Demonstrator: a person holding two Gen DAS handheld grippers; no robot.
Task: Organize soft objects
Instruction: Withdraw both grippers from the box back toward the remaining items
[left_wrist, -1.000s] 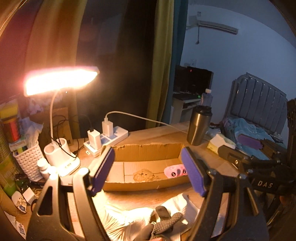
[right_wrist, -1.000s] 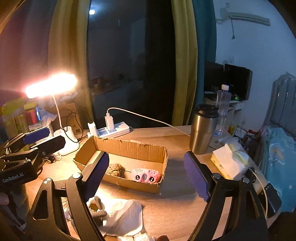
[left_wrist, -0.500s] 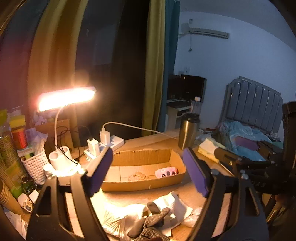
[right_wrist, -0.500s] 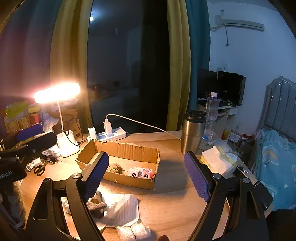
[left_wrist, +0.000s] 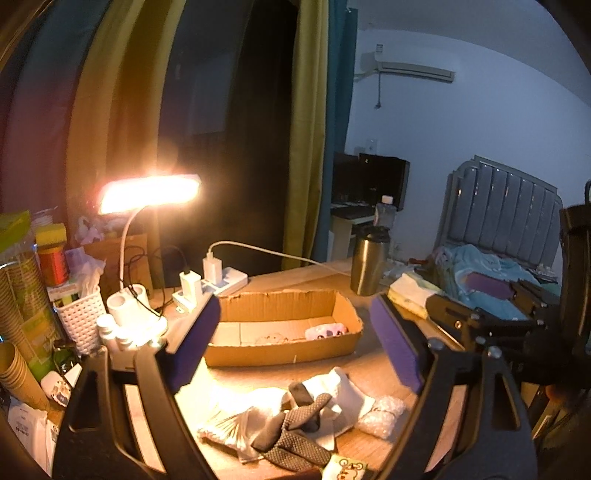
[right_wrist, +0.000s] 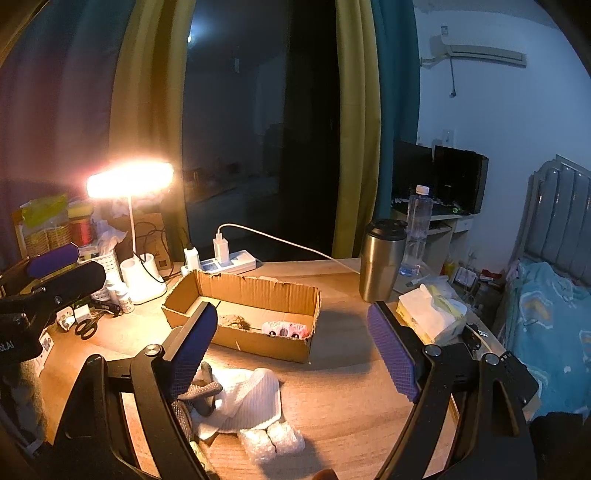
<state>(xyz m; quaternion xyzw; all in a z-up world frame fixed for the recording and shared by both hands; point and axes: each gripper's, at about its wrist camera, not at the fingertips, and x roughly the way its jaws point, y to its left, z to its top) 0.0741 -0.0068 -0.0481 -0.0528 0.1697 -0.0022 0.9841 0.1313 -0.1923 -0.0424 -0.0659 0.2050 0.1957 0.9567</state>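
Gloves (left_wrist: 295, 424) and cloth lie below the spread left tool (left_wrist: 299, 350)

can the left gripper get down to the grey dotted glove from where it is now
Probably yes. The left gripper is open and holds nothing, and the grey dotted glove lies on top of the white cloth just below it, in front of the cardboard box, with nothing covering it.

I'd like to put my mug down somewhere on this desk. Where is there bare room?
Bare wood lies between the cardboard box, the steel tumbler and the tissue pack, running toward the near edge. It is crowded around the lamp, and the white cloth pile fills the space in front of the box.
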